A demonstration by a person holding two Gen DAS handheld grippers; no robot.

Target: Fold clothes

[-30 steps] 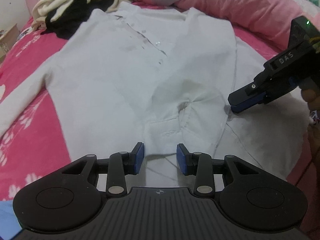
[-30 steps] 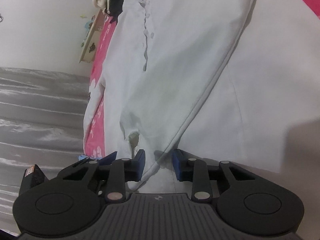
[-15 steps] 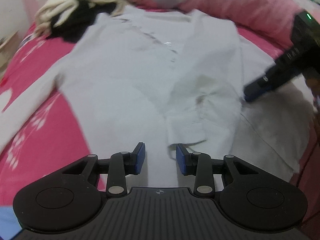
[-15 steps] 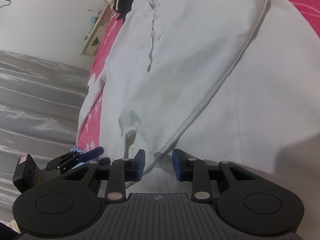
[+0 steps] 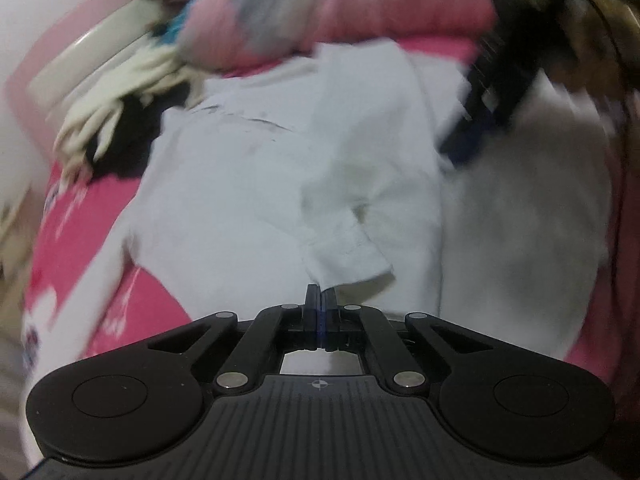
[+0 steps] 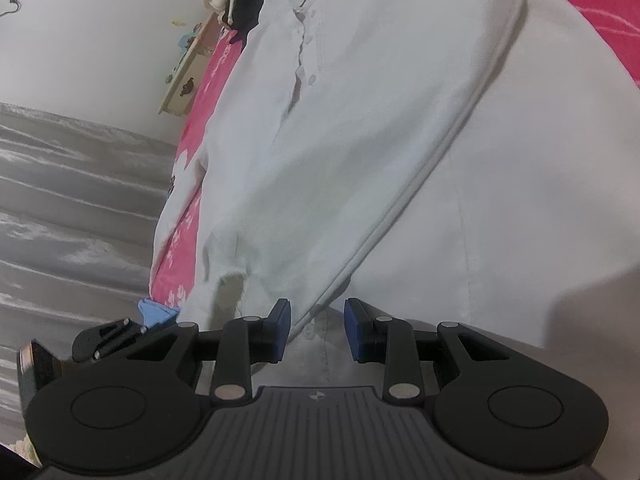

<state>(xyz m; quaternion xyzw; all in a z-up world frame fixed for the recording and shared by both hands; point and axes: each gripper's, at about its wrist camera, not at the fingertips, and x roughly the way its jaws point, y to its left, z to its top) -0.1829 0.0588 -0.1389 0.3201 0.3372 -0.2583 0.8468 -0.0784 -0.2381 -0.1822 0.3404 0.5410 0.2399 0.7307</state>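
Left claw (image 5: 321,300) closed at shirt cuff (image 5: 348,246), right claw (image 6: 316,330) parted over white shirt (image 6: 360,140)

Pink floral bedsheet (image 6: 188,216), plain white wall (image 6: 100,32), small cream drawer unit (image 6: 188,76), grey floor (image 6: 68,208)

One white shirt (image 5: 248,200) lies spread across one pink bed (image 5: 92,216). At eleven o'clock in the left wrist view sit one cream garment (image 5: 116,104) and one black garment (image 5: 132,140); one pink quilt (image 5: 340,8) lies at twelve. Two grippers: the left gripper (image 5: 321,300) and the right gripper (image 6: 316,330).
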